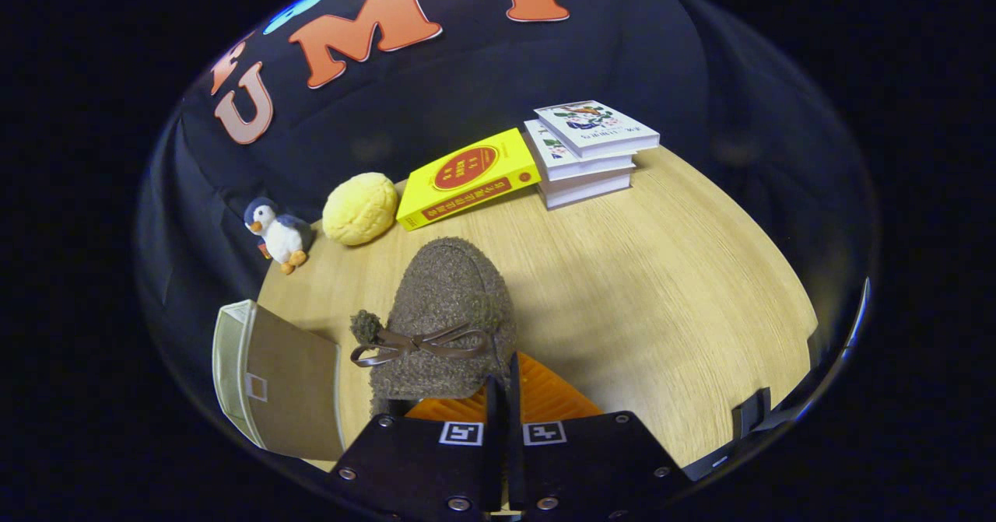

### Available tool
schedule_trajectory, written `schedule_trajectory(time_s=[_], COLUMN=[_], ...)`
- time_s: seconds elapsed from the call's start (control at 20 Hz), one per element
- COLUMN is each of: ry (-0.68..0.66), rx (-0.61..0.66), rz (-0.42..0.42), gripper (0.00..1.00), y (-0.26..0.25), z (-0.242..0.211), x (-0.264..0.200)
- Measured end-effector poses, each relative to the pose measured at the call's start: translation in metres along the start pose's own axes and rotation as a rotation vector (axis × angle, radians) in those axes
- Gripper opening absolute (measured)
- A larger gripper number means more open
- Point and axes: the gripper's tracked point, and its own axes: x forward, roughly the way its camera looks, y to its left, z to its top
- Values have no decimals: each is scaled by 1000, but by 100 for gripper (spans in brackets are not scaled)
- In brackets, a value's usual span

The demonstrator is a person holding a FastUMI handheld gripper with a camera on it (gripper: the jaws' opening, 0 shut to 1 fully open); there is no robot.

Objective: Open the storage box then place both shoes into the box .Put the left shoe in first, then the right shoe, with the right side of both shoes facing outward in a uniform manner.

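Note:
A brown fuzzy shoe (pixel 447 312) with a brown bow hangs over the wooden table (pixel 661 289), its toe pointing away from me. My gripper (pixel 504 386) is shut on the shoe's rear rim, the fingers nearly together. The storage box (pixel 272 374) stands left of the fingers, beige with a brown flap; I cannot tell how far it stands open.
Beyond the shoe lie a yellow book (pixel 467 176) and a stack of white books (pixel 587 152). A yellow round plush (pixel 359 208) and a penguin toy (pixel 276 232) sit at the back left, near the black cloth wall.

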Motion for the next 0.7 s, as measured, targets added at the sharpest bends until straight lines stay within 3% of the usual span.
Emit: schedule_trajectory(time_s=[0.7], ry=[16], rx=[-144], rz=[135], gripper=[4], y=[191], z=[-10], x=[-45])
